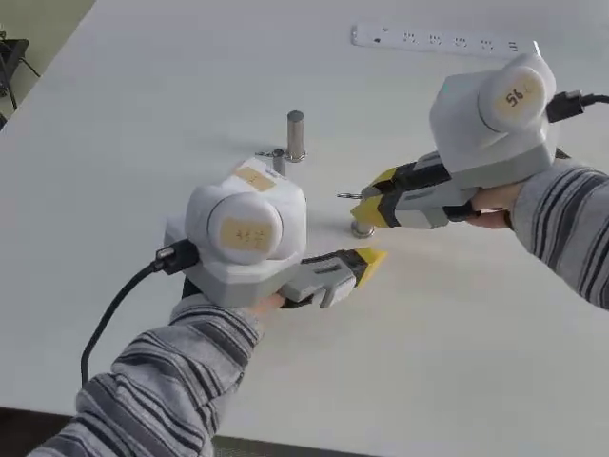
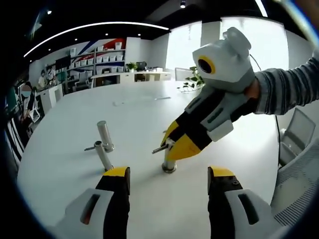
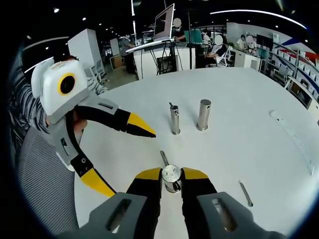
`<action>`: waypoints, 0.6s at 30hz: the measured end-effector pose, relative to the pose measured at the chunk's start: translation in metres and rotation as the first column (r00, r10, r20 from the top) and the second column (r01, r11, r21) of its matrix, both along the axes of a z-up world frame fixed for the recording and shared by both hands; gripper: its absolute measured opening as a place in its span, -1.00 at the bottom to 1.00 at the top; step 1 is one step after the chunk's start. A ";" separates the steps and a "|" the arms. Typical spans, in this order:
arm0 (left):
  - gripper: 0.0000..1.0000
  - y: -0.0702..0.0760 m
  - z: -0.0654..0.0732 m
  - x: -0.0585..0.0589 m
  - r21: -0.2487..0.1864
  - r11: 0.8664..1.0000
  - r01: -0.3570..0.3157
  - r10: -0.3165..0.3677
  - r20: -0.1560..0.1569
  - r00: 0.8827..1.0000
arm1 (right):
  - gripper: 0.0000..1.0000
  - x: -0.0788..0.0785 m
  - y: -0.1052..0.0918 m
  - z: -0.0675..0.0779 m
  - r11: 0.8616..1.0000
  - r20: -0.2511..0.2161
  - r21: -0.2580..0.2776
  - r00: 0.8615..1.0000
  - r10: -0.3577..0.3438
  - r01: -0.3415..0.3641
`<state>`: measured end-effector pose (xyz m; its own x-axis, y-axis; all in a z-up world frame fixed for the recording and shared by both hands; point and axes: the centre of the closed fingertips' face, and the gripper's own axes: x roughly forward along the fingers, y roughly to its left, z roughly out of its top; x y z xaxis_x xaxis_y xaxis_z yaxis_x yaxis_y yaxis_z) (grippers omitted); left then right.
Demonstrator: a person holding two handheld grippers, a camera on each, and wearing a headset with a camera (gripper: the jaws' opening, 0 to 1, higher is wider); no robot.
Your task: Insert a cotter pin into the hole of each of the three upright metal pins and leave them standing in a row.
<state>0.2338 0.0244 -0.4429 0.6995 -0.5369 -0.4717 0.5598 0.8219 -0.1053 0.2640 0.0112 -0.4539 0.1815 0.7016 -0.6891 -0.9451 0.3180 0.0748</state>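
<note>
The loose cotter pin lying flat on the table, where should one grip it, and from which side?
Probably at its middle, coming straight down from above with the jaws across its length. The cotter pin is thin and lies flat on the table, with bare surface on both sides, so a sideways approach would likely slide over it.

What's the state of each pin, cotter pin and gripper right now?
Far pin: upright, bare.
Middle pin: upright, cotter pin in.
Near pin: upright, clamped, second cotter pin sticking out its side.
Spare cotter pin: lying loose on table.
Left gripper: open, empty.
Right gripper: shut on near pin.
</note>
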 end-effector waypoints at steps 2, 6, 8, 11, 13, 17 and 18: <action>0.29 0.003 0.001 -0.002 -0.004 1.000 -0.007 0.006 -0.009 1.000 | -0.82 -0.001 0.000 0.001 1.000 0.004 -0.003 1.000 0.001 -0.001; 0.42 0.011 0.001 -0.007 0.000 1.000 -0.016 0.016 -0.017 1.000 | -0.83 0.001 -0.001 0.002 1.000 0.015 -0.015 1.000 0.007 -0.007; 0.49 0.015 0.002 -0.010 0.014 1.000 -0.018 0.018 -0.016 1.000 | -0.83 0.004 -0.001 0.001 1.000 0.017 -0.021 1.000 0.009 -0.009; 0.58 0.019 0.004 -0.012 0.024 1.000 -0.019 0.019 -0.006 1.000 | -0.83 0.005 0.000 0.001 1.000 0.023 -0.027 1.000 0.014 -0.013; 0.65 0.023 0.007 -0.012 0.015 0.999 -0.034 0.034 -0.005 0.999 | -0.83 0.007 0.001 0.001 0.999 0.026 -0.030 1.000 0.014 -0.013; 0.74 0.028 0.009 -0.011 0.002 0.999 -0.048 0.048 -0.005 0.999 | -0.83 0.013 0.004 0.004 1.000 0.030 -0.029 0.999 0.012 -0.011; 0.76 0.028 0.009 -0.011 -0.003 0.999 -0.048 0.048 -0.007 0.999 | -0.83 0.014 0.005 0.005 0.999 0.032 -0.032 0.999 0.012 -0.011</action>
<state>0.2225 0.0524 -0.4335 0.7211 -0.5042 -0.4752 0.5188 0.8475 -0.1120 0.2782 0.0161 -0.4492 0.1961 0.6815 -0.7050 -0.9505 0.3089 0.0342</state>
